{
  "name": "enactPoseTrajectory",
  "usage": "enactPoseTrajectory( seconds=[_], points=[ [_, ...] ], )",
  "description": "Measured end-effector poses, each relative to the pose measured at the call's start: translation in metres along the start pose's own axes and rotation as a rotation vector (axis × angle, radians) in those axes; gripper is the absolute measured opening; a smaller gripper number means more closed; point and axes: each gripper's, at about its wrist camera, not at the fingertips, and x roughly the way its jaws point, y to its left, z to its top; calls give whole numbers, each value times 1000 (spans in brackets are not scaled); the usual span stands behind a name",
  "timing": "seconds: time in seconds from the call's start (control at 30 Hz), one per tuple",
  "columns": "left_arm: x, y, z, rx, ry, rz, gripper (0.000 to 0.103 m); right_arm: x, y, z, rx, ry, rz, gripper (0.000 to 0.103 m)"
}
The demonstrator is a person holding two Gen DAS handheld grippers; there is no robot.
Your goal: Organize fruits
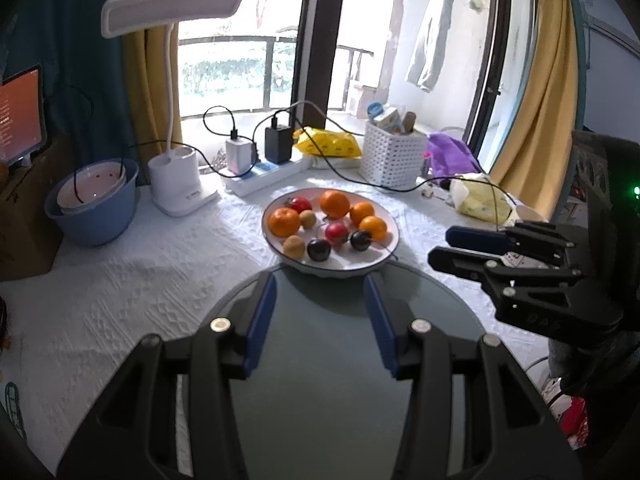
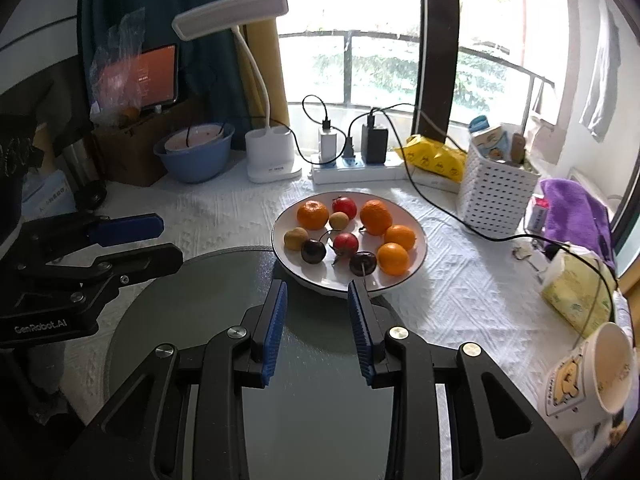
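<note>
Both black two-finger grippers, left and right, are hovering unclenched and empty over a round grey glass plate. The fruit-filled white ceramic bowl is sitting at twelve o'clock, touching that plate.

Bright daylight from the blown-out window, soft shadows on the tablecloth, fisheye bending, dark blurred edges

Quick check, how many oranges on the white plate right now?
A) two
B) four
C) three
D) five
B: the right wrist view shows four oranges on the white plate, one at the back left, one at the back right and two along the right side; the rest are small red, dark and tan fruits.
</note>
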Motion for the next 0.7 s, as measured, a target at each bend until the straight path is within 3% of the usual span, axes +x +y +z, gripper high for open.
enactPoseTrajectory(
  seconds=[0.13,0.5,0.57,0.63,0.7],
  points=[
    [-12,-6,0,4,-23,-18,67,-18,2,-2,-3,-28,-13,34],
    [-54,-15,7,10,-110,-2,69,-64,12,4,-13,-111,-32,34],
    [-61,-14,8,-2,-130,-2,82,-70,15,7,-18,-123,-38,34],
    [-73,-14,9,-7,-166,-2,87,-78,18,11,-22,-134,-40,43],
    [-85,-14,10,-3,-204,5,88,-87,21,14,-28,-154,-48,44]
  ],
)
